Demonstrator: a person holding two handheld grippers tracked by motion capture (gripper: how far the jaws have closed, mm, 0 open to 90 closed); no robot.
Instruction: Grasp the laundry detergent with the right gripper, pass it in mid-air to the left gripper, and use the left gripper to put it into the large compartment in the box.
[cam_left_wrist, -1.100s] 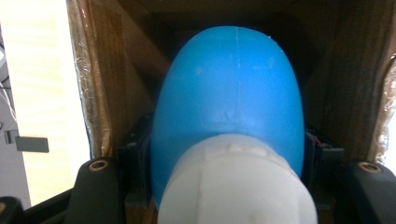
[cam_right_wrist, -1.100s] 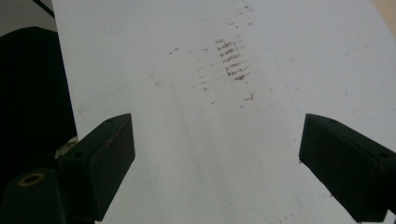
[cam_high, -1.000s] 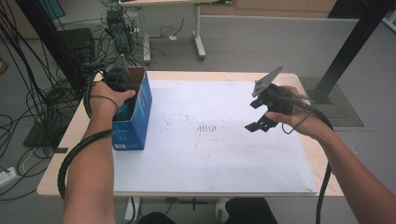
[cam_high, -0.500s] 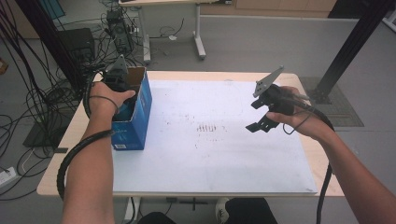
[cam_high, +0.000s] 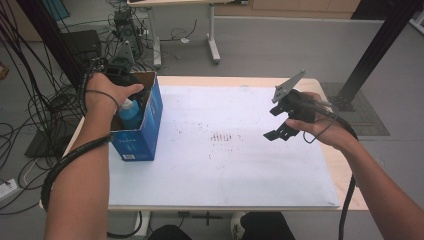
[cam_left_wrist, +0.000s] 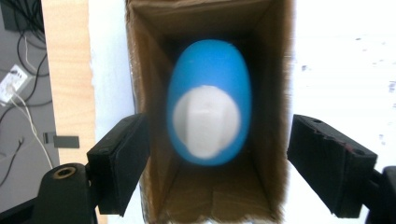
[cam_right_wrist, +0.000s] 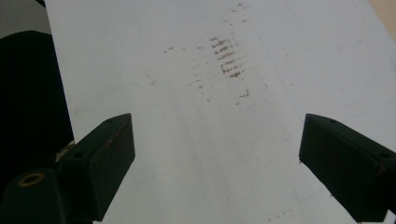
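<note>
above the table's left edge, in the high view, the left gripper (cam_high: 121, 67) sits over a blue cardboard box (cam_high: 142, 131), the hand wrapped around its body, forearm running straight up from the bottom of the frame with a black cable looped about it. a blue bottle (cam_high: 131, 113) with a white cap stands inside the box, cap end up, long axis roughly vertical. the box is open-topped, with glossy blue printed walls and a raw brown inside, and rests on a white sheet (cam_high: 225, 170) that covers the wooden table (cam_high: 336, 172). the right gripper (cam_high: 280, 131) is held above the sheet's right part, well apart from the box, wrist bent so the jaws point down and inward, a grey three-cornered plate on top.

left gripper view: the camera looks straight down the box (cam_left_wrist: 154, 140). the bottle (cam_left_wrist: 210, 74) appears end-on, an oval blue body with a round white cap, blurred. the two black padded jaws have just been opening and stand outside the box walls, clear of the bottle, gripping nothing.

right gripper view: the black block-shaped jaws stand wide apart with nothing between them, above the sheet (cam_right_wrist: 196, 154), which is matt white and carries brown scuff marks (cam_right_wrist: 226, 58).
</note>
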